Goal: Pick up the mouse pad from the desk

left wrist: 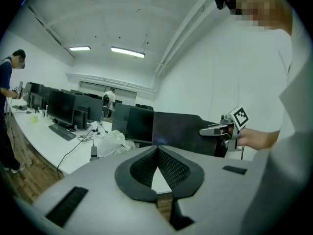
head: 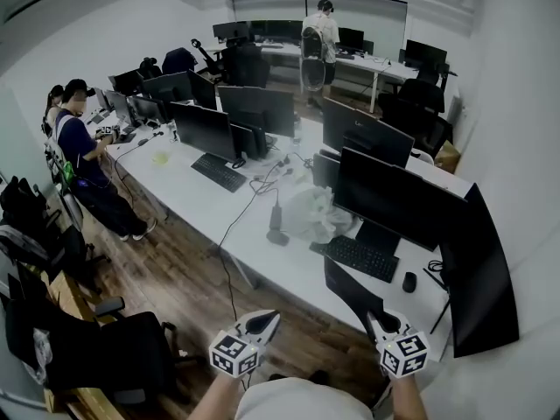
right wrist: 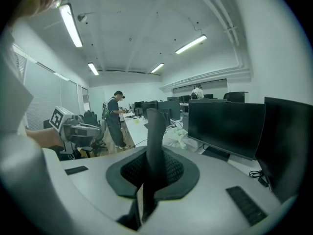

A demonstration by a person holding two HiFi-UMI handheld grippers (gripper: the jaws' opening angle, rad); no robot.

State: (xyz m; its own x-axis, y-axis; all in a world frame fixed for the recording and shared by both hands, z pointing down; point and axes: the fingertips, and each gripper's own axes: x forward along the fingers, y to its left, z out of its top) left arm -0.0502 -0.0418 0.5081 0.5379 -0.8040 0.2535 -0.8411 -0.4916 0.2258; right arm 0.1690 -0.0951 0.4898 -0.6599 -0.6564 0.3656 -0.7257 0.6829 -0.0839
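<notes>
The black mouse pad [head: 352,289] hangs off the white desk [head: 262,252], lifted above its front edge. My right gripper [head: 376,319] is shut on the pad's near corner. In the right gripper view the pad [right wrist: 155,126] stands edge-on between the pads of the right gripper [right wrist: 154,153]. In the left gripper view it is a dark sheet [left wrist: 182,131] with the right gripper [left wrist: 209,130] clamped on its end. My left gripper [head: 269,318] floats to the left of the pad, apart from it. Its jaws [left wrist: 157,149] meet at the tips with nothing between them.
On the desk behind the pad lie a keyboard [head: 361,256], a mouse [head: 409,281], a white plastic bag [head: 315,213] and a power brick [head: 276,233], with rows of monitors [head: 398,195]. An office chair [head: 105,348] stands at lower left. People sit at far left [head: 83,147].
</notes>
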